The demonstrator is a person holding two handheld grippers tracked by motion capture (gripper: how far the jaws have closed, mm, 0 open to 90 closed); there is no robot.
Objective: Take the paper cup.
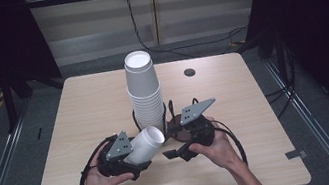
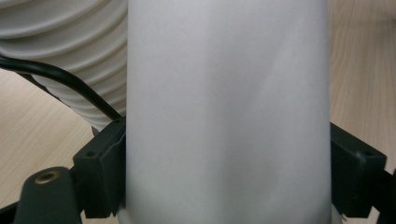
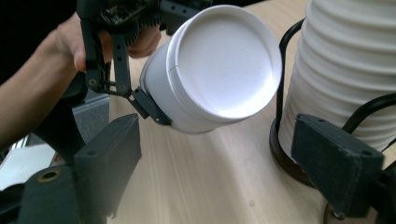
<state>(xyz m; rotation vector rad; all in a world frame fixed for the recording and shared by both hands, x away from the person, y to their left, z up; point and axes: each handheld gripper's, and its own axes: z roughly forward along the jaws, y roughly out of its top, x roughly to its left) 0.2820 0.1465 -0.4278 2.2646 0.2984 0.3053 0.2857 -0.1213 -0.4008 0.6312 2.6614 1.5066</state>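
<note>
A single white paper cup (image 1: 145, 145) lies on its side just above the table, closed bottom (image 3: 224, 65) toward the right gripper. My left gripper (image 1: 135, 159) is shut on it, its jaws pressing both sides of the cup wall (image 2: 229, 116). A tall stack of upturned white cups (image 1: 144, 91) stands mid-table in a black wire holder with a dark round base (image 3: 287, 158). Right of the held cup, my right gripper (image 1: 176, 152) is open, with bare tabletop between its jaws (image 3: 224, 172); the stack is beside its right jaw.
The light wooden table (image 1: 233, 91) has a small black round disc (image 1: 189, 72) at the back right. Black cables loop from both grippers onto the table near the front. Dark curtains and floor rails flank the table.
</note>
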